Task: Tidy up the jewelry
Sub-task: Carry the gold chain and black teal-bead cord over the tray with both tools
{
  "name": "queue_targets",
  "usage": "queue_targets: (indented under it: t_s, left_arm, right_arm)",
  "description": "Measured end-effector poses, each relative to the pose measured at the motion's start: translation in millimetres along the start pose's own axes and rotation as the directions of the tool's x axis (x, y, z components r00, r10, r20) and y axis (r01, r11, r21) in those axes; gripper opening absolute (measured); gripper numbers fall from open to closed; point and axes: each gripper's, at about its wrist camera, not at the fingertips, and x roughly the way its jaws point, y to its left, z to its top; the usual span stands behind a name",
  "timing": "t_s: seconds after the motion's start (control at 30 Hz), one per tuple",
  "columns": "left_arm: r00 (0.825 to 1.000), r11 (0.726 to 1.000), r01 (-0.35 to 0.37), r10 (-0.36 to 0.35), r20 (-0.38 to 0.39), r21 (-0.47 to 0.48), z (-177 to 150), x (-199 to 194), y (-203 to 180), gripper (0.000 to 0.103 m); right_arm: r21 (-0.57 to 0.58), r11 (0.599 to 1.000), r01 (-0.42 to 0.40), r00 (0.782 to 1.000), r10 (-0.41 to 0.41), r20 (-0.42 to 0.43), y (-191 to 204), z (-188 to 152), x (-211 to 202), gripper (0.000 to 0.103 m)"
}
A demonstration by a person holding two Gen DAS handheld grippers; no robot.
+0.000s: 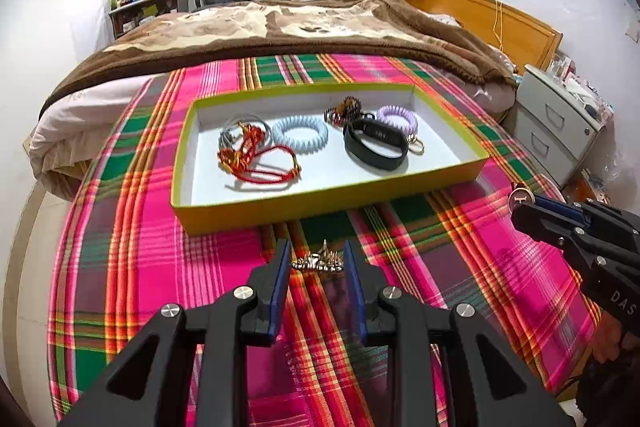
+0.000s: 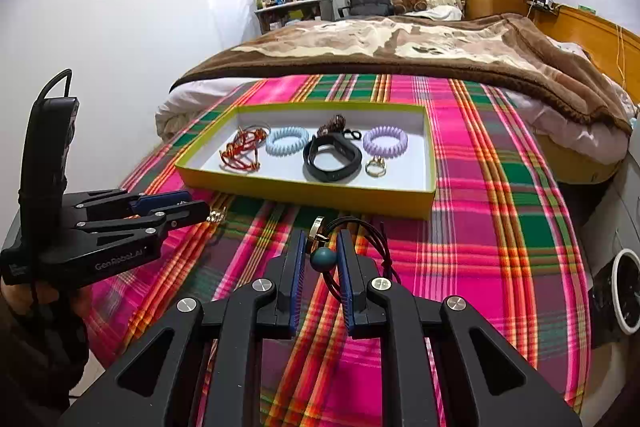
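Nearest you, your left claw (image 1: pixel 317 259) stands apart, its blue pads either side of a small silver trinket (image 1: pixel 318 263) lying on the plaid bedcover (image 1: pixel 160 267); neither pad seems to touch it yet. Your right claw (image 2: pixel 319 247) is clamped on a black cord piece (image 2: pixel 356 231) with a teal bead (image 2: pixel 323 259) and a gold ring charm (image 2: pixel 317 227), held just short of the box.

You look to be mid-way through gathering the loose pieces. Next, I'd judge, you close the left pads squarely on the trinket, since it is low and spiky and could slip, then carry both pieces over the near wall.

Farther out sits the yellow-sided box (image 1: pixel 280 209) with a white floor. In it, from your left: a red braided cord bracelet (image 1: pixel 256 163) tangled with a grey ring, a pale blue coil band (image 1: pixel 301 133), a black wristband (image 1: pixel 376 143), a brown beaded piece (image 1: pixel 344 109) behind it, a lilac coil band (image 2: pixel 385 141) and a small gold ring (image 2: pixel 376 166). The near right corner of the box is bare.
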Motion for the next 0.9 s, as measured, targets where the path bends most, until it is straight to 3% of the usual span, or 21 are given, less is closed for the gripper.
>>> queue_targets:
  t_s: [0.63, 0.9]
  left_arm:
    - [0.998, 0.999, 0.025, -0.024, 0.060, -0.023, 28.0, -11.7, 8.5, 0.027]
    - [0.995, 0.999, 0.033, -0.034, 0.097, 0.012, 60.9, -11.1, 6.8, 0.027]
  right_arm:
    - [-0.017, 1.000, 0.019, 0.999, -0.018, 0.048, -5.8, 29.2, -5.7, 0.016]
    - [-0.042, 0.999, 0.035, 0.998, -0.033, 0.049, -14.8, 57.8, 5.9, 0.016]
